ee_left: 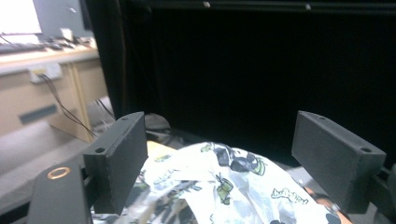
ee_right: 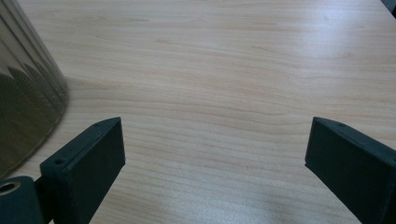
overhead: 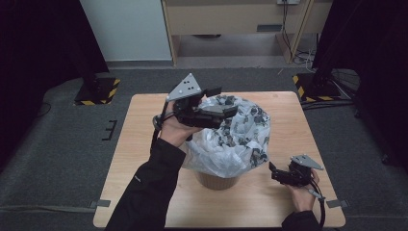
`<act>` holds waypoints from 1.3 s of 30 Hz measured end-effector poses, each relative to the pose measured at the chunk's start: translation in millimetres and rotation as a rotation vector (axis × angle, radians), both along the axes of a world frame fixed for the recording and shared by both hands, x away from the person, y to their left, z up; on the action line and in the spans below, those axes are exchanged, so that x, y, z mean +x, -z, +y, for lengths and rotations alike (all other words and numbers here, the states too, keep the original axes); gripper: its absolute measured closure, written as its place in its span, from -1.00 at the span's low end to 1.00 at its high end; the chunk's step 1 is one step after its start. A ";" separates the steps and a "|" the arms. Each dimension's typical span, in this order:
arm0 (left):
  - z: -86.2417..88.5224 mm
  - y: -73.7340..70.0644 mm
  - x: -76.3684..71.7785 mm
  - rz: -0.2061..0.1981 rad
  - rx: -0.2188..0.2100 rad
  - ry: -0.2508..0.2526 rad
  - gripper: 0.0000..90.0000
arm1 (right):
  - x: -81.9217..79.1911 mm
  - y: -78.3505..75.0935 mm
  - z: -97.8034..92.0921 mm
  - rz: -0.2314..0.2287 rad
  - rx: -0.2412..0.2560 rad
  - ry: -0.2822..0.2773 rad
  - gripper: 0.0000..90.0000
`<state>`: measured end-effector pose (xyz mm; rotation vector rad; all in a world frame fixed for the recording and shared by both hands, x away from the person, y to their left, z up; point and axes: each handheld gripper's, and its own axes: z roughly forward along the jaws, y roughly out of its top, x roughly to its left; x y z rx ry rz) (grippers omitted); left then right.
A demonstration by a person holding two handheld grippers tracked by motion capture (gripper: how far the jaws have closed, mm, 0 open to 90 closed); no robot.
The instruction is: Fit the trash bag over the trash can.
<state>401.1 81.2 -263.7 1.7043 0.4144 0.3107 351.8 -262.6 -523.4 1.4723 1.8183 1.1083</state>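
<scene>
While the left gripper (overhead: 219, 101) hovered over the bin's mouth, the plastic bag (overhead: 235, 137) lay draped over the rim of the brown bin (overhead: 217, 180), which stood near the middle of the wooden table (overhead: 139, 144). The bag was translucent white with a dark printed pattern, crumpled and billowing out well past the bin's sides, so that just the bin's base showed beneath it in the high view. The left gripper's jaws stood spread wide, just above the bag's near-left edge, pinching nothing.

From the left gripper view the bag (ee_left: 233, 186) sat low between the two open jaws, and its print showed as small green and black cartoon figures, a detail too small to read from above. The right gripper view gave the bin's ribbed brown wall (ee_right: 28, 107) at its left edge and bare table (ee_right: 224, 70) ahead, with the right gripper's jaws also spread apart and holding nothing. In the high view the right gripper (overhead: 274, 172) rested low at the table's near right corner, just beside the bin's base and apart from the bag.

Around the table lay grey carpet, with a black curtain (overhead: 29, 57) on each side and a wooden desk (overhead: 231, 19) behind. The person's left sleeve (overhead: 144, 192) crossed the table's near edge.
</scene>
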 end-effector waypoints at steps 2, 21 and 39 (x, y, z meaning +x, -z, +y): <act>-6.5 5.7 3.0 0.000 0.034 0.002 -0.61 | 0.1 0.3 -0.8 0.001 0.005 0.005 -0.89; -39.9 42.2 19.9 0.109 0.390 0.035 -0.58 | 0.8 3.0 1.6 0.016 -0.001 -0.004 -0.89; -65.6 74.4 26.7 0.209 0.767 0.110 -0.60 | 1.6 5.5 1.0 0.023 -0.009 -0.006 -0.89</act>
